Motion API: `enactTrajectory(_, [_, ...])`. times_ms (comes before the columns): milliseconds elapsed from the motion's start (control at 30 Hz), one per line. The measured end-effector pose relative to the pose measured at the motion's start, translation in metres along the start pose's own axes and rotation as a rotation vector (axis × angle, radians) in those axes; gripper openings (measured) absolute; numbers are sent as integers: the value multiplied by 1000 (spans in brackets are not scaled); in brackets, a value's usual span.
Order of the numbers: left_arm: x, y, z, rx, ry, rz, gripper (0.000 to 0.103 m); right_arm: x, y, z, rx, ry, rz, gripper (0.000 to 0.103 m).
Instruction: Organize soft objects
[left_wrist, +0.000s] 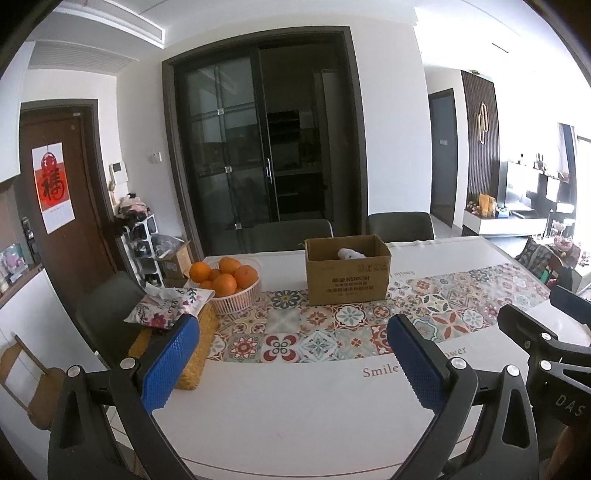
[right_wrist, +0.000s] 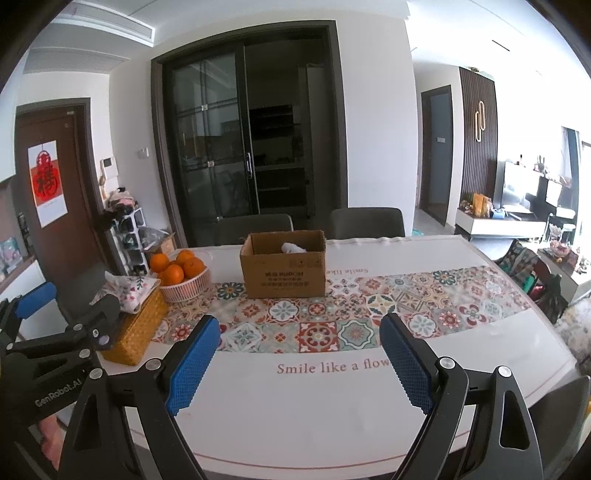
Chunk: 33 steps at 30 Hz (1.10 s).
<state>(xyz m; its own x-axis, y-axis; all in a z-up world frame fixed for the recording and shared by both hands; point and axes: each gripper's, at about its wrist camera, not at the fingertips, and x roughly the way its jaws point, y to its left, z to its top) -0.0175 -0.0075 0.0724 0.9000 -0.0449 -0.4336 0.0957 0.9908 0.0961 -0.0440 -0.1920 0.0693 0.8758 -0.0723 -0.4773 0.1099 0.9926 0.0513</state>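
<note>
Two blue-padded fingers of the left gripper (left_wrist: 291, 354) stand wide apart in the left wrist view, nothing between them, held above the white table with its patterned tile runner (left_wrist: 295, 417). Landmark: open brown cardboard box (left_wrist: 347, 280), on the runner beyond the gripper. Inside the box, a white soft object (left_wrist: 349, 253) shows just over the front wall. Left of the box: white basket of oranges (left_wrist: 231, 284); left of that and nearer, a floral cloth (left_wrist: 166, 306) draped on a yellow woven basket (left_wrist: 195, 354). Right gripper body at right edge.

Right wrist view: right gripper (right_wrist: 299, 350) likewise spread wide and empty over the table (right_wrist: 295, 417). Cardboard box (right_wrist: 284, 275) beyond it, white soft object (right_wrist: 293, 248) inside. Oranges basket (right_wrist: 183, 278) left of box, floral cloth (right_wrist: 129, 288) on woven basket (right_wrist: 136, 332) further left
</note>
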Motion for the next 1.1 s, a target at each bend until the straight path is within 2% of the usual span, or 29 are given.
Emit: enactTrajectory(1100, [-2,0,0,-1,-12,-4,103,-1,-2,-3,1,2,3,89])
